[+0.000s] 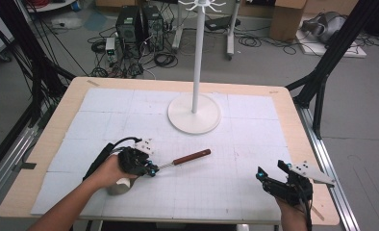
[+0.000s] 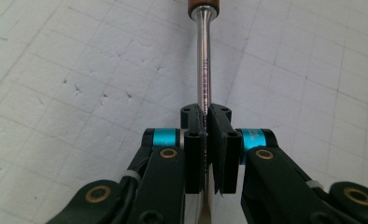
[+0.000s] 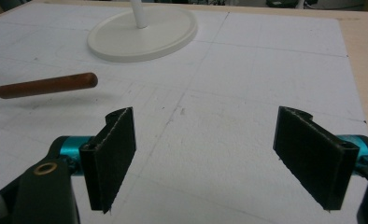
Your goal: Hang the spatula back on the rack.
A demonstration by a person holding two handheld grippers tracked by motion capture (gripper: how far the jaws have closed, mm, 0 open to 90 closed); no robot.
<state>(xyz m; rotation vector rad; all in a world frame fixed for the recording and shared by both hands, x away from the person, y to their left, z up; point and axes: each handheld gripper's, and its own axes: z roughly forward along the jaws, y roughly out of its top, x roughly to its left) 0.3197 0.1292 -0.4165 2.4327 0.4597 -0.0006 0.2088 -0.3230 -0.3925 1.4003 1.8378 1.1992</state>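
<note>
Jaws of the left gripper (image 1: 151,168) are clamped on the metal shaft of a wooden-handled tool (image 1: 191,156), near the white stand base (image 1: 194,113) on the bench (image 1: 284,103). Right gripper (image 1: 269,177) gapes wide, holding nothing.

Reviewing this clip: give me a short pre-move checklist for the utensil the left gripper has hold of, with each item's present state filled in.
1. Left gripper shut on the metal shaft of the utensil: ok.
2. Shaft centred between the pads, not slipping sideways: ok in the left gripper view.
3. Wooden handle free of other things, pointing toward the table's middle: ok.
4. Utensil's working end: cannot tell, hidden under the hand.
5. Right gripper open, holding nothing and apart from the utensil: ok.
6. White stand upright, its base apart from the handle: ok.
</note>
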